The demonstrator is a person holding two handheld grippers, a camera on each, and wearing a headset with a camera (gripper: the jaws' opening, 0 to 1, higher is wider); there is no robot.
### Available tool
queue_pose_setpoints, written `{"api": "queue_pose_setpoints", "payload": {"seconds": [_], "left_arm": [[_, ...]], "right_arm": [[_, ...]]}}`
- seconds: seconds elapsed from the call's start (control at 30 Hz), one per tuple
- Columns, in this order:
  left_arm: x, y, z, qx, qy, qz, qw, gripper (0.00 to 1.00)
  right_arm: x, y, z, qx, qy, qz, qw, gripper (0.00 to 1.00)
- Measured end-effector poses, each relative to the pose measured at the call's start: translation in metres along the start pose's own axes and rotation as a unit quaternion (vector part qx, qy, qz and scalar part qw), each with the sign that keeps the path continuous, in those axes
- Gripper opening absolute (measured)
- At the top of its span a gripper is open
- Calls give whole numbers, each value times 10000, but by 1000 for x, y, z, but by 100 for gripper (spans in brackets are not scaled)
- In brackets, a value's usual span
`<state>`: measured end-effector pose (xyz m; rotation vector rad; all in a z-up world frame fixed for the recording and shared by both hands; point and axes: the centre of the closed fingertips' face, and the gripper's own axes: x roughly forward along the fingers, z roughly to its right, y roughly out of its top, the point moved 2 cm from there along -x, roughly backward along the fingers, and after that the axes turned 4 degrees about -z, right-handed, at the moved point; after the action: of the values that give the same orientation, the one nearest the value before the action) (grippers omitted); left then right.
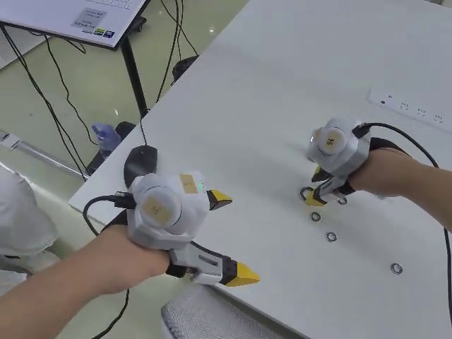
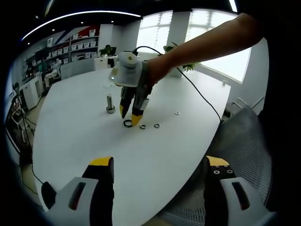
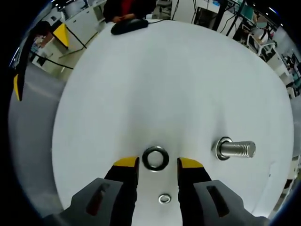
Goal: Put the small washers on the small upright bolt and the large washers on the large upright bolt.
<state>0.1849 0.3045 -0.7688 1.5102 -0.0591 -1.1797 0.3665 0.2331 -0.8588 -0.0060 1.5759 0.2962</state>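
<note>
Matt white table [image 3: 178,80], shiny metal washer [image 3: 155,158] and threaded bolt [image 3: 235,149].

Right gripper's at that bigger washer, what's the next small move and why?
Probably close the right gripper on the large washer: its open jaws straddle the washer, which lies flat on the table, and an upright bolt stands close beside it.

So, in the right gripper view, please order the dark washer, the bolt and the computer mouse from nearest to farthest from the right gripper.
1. Dark washer, between the right gripper's fingers.
2. Bolt, off to the view's right.
3. Computer mouse, at the far table edge.
</note>
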Motion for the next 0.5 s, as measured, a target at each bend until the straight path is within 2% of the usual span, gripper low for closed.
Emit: {"api": "queue_pose_setpoints", "payload": {"seconds": [0.2,0.43,0.5], "left_arm": [[0,-5,2,-8,17,-56,10000,77],[-2,-5,3,-68,24,-5,10000,76],[-2,-5,4,-83,22,13,10000,76]], "right_arm": [[0,1,1,50,-24,33,10000,33],[-2,2,0,122,-19,20,9999,32],[-2,1,-1,140,-35,-22,9999,29]]}}
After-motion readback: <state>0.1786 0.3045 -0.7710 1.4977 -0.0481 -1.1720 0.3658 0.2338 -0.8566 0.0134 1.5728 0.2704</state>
